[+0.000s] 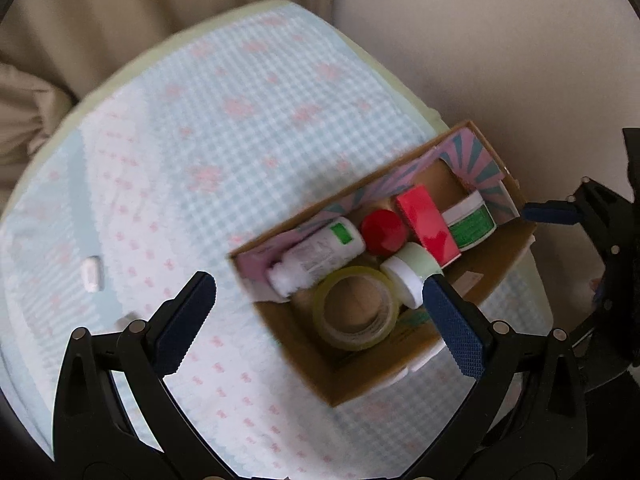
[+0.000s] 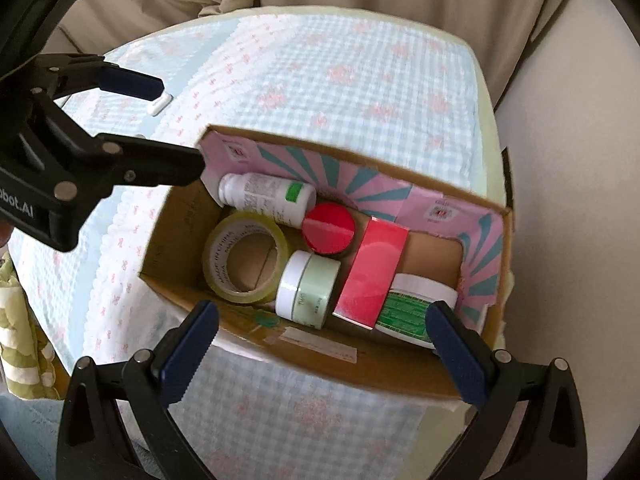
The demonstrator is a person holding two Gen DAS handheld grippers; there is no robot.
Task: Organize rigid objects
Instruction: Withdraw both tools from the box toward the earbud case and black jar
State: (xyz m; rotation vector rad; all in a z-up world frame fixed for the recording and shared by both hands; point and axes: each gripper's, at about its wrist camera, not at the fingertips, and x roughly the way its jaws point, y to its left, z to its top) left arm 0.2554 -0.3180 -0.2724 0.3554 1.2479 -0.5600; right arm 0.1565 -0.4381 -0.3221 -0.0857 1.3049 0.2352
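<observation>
Cardboard box (image 2: 400, 376) seen at frame centre on checked cloth (image 2: 360, 92), long axis running upper left to lower right. White bottle (image 2: 264, 196) laid on side inside, cap toward upper left. Tape roll (image 2: 244, 256) laid flat. Left gripper (image 1: 320, 300) and right gripper (image 2: 320, 320) both held apart, nothing gripped.

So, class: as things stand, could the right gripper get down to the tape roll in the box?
Probably yes. The right gripper is open above the box, and the tape roll lies flat and uncovered at the left end, beside the pale green jar.
</observation>
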